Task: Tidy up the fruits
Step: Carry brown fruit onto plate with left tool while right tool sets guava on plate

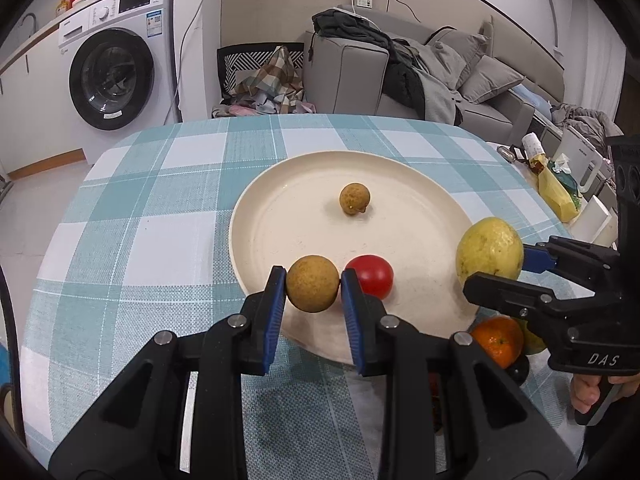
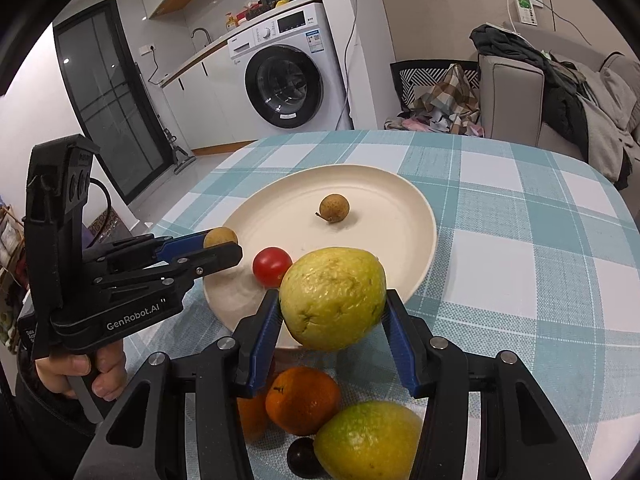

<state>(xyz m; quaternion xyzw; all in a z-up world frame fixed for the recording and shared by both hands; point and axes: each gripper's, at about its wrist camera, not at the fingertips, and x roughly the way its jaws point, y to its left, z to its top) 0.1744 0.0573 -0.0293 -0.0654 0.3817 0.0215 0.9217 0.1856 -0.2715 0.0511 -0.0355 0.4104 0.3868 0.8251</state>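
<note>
My left gripper [image 1: 313, 289] is shut on a round brown longan [image 1: 313, 289] and holds it over the near rim of the cream plate [image 1: 280, 236]. A second longan [image 1: 354, 198] and a red tomato [image 1: 372, 275] lie on the plate. My right gripper [image 2: 333, 309] is shut on a large yellow-green guava [image 2: 333, 298], held above the plate's [image 2: 400, 208] near edge. In the right wrist view the left gripper [image 2: 224, 246] shows at left with its longan [image 2: 220, 237]. An orange [image 2: 302, 399], a green-yellow fruit [image 2: 366, 440] and a dark small fruit [image 2: 301, 456] lie on the cloth below.
The table has a teal and white checked cloth [image 1: 160, 208]. A washing machine [image 1: 114, 76], a chair with clothes [image 1: 264, 76] and a sofa [image 1: 460, 80] stand beyond the far edge. Clutter [image 1: 556, 184] sits at the table's right side.
</note>
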